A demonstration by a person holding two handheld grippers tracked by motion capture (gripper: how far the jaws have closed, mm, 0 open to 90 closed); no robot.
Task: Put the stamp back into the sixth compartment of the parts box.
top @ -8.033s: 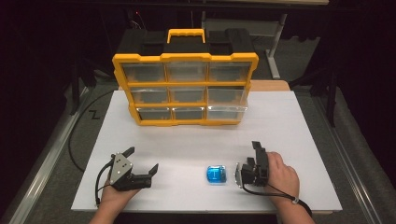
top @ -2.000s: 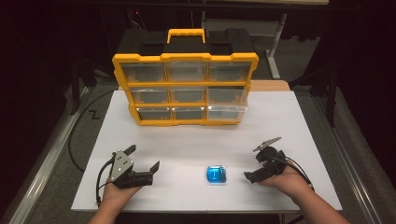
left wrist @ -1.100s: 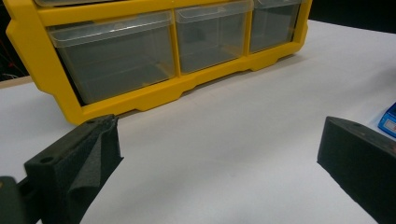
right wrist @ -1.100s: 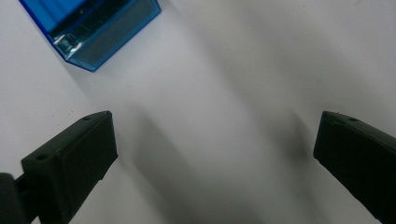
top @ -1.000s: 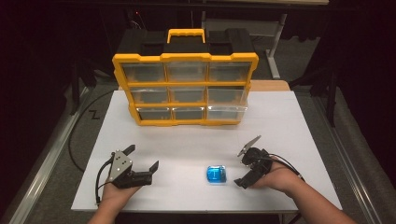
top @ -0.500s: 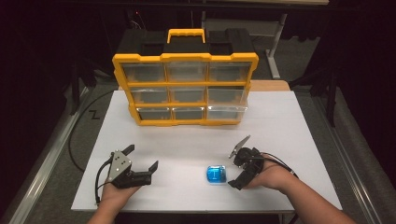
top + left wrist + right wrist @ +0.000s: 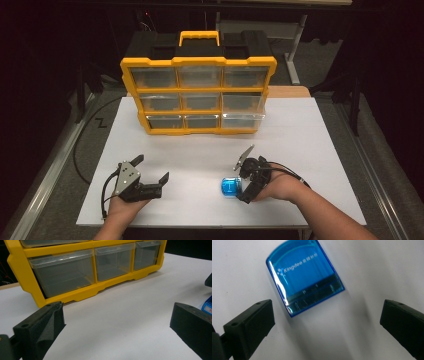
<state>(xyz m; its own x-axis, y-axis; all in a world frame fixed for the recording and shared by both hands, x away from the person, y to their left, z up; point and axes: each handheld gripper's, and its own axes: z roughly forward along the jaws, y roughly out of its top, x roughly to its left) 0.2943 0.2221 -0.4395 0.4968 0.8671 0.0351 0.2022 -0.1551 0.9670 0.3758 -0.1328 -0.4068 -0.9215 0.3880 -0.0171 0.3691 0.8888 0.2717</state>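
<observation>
the small blue box lies flat on the white table, just ahead of the right gripper and between the lines of its two jaws, nearer the left-hand one in the right gripper view. it looks like hard, see-through plastic with a glossy lid, so it is probably light, stiff and rather slippery; a hard squeeze could make it shoot out or crack the thin shell. it sits low on the table, so the jaws would need to come right down to the surface and close across its two long straight sides, near the middle, not on the rounded end or the darker strip at the near end. the right gripper stands wide open, tilted down over the box and not touching it

the left gripper rests on the table well off to the side, also wide open with nothing between its jaws. beyond both, at the far edge of the table, stands a yellow drawer cabinet with clear drawers, all of them apparently shut
</observation>
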